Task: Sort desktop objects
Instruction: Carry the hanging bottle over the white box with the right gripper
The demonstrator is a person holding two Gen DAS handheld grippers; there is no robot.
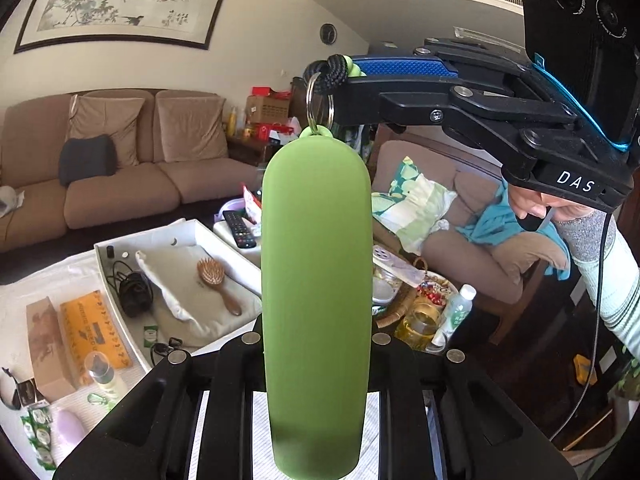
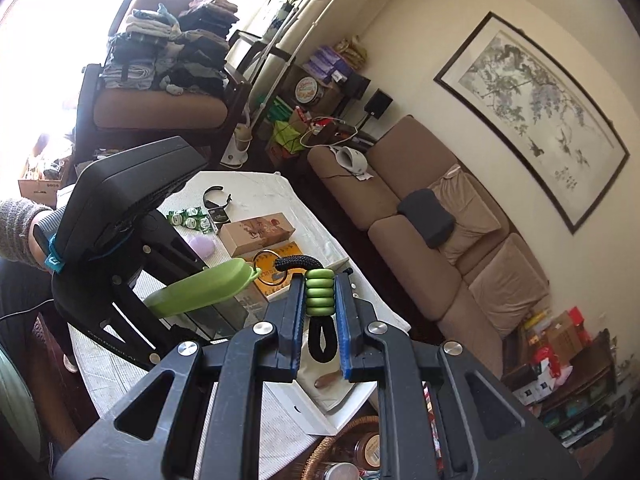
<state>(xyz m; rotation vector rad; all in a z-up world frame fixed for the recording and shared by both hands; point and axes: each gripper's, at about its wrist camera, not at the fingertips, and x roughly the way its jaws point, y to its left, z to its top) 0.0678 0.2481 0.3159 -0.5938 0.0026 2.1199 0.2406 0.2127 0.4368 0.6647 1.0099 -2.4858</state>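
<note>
Frame centre: left gripper (image 1: 316, 360) clamps a smooth green oblong case (image 1: 316, 280); right gripper (image 2: 318, 300) pinches its green-beaded black cord lanyard (image 2: 319, 294).

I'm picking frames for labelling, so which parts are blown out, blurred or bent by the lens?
Right wrist view: the window at upper left is blown out white; the picture frame bows. Left wrist view: evenly lit; the green case fills the centre, soft at its near end; the painting curves.
</note>
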